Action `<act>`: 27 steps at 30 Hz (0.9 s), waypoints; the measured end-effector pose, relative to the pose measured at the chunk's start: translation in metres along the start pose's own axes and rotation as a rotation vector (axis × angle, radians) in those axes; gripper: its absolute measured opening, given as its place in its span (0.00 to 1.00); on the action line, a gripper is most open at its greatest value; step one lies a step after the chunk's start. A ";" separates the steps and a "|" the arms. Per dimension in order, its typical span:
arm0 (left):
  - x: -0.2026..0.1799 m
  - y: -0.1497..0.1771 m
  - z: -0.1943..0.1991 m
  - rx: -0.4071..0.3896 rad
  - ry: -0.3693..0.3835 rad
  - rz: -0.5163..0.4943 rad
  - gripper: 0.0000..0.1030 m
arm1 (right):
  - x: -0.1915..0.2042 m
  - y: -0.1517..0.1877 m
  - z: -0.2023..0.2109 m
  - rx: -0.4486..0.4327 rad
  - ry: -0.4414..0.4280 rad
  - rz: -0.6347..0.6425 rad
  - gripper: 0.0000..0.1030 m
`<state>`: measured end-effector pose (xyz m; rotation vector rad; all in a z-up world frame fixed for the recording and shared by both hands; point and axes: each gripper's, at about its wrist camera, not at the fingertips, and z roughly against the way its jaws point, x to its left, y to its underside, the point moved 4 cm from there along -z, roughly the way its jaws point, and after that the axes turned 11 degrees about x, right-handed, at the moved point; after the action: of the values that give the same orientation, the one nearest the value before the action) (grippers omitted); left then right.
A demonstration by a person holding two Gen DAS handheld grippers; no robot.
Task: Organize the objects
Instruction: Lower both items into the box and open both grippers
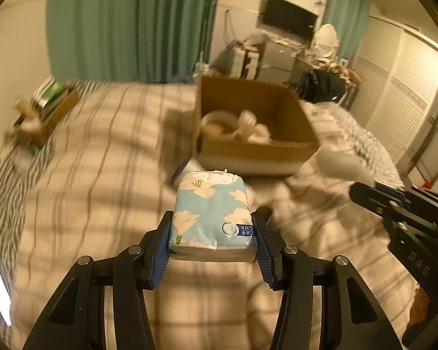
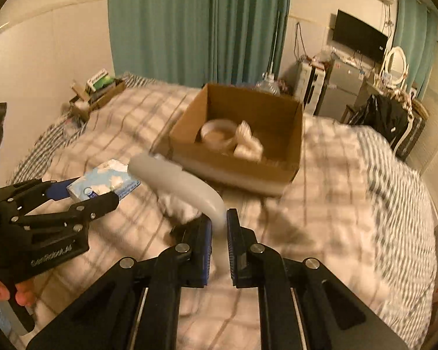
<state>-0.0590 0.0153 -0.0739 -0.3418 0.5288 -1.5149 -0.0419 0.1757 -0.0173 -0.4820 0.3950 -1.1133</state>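
Observation:
My left gripper [image 1: 212, 227] is shut on a blue tissue pack with white flowers [image 1: 211, 207] and holds it above the bed; it also shows in the right wrist view [image 2: 105, 182]. My right gripper [image 2: 219, 227] is shut on the edge of a white curved plastic piece [image 2: 178, 180], lifted above the bed; this piece shows blurred in the left wrist view [image 1: 338, 163]. An open cardboard box [image 1: 248, 145] stands on the bed ahead, holding a white bowl [image 1: 219, 119] and crumpled white plastic [image 1: 254, 131]. The box also shows in the right wrist view [image 2: 236, 172].
The bed has a checked beige cover [image 1: 102, 160]. A small box of items [image 2: 97, 93] sits at the bed's far left corner. Green curtains [image 2: 195, 26], a TV [image 2: 360, 39], a mirror and a dark bag [image 2: 385, 116] stand beyond the bed.

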 end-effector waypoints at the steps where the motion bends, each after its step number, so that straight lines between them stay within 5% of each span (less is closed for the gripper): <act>1: -0.004 -0.009 0.002 -0.009 0.003 -0.015 0.51 | -0.003 -0.007 0.002 -0.007 0.008 0.001 0.09; 17: -0.027 -0.173 -0.037 -0.152 -0.015 -0.089 0.51 | -0.075 -0.147 -0.034 -0.083 0.012 -0.069 0.09; 27: -0.028 -0.191 -0.104 -0.093 0.026 -0.115 0.51 | -0.097 -0.158 -0.102 -0.017 0.007 -0.098 0.12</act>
<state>-0.2760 0.0469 -0.0578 -0.4310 0.6105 -1.6107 -0.2531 0.1903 -0.0087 -0.5176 0.3905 -1.2073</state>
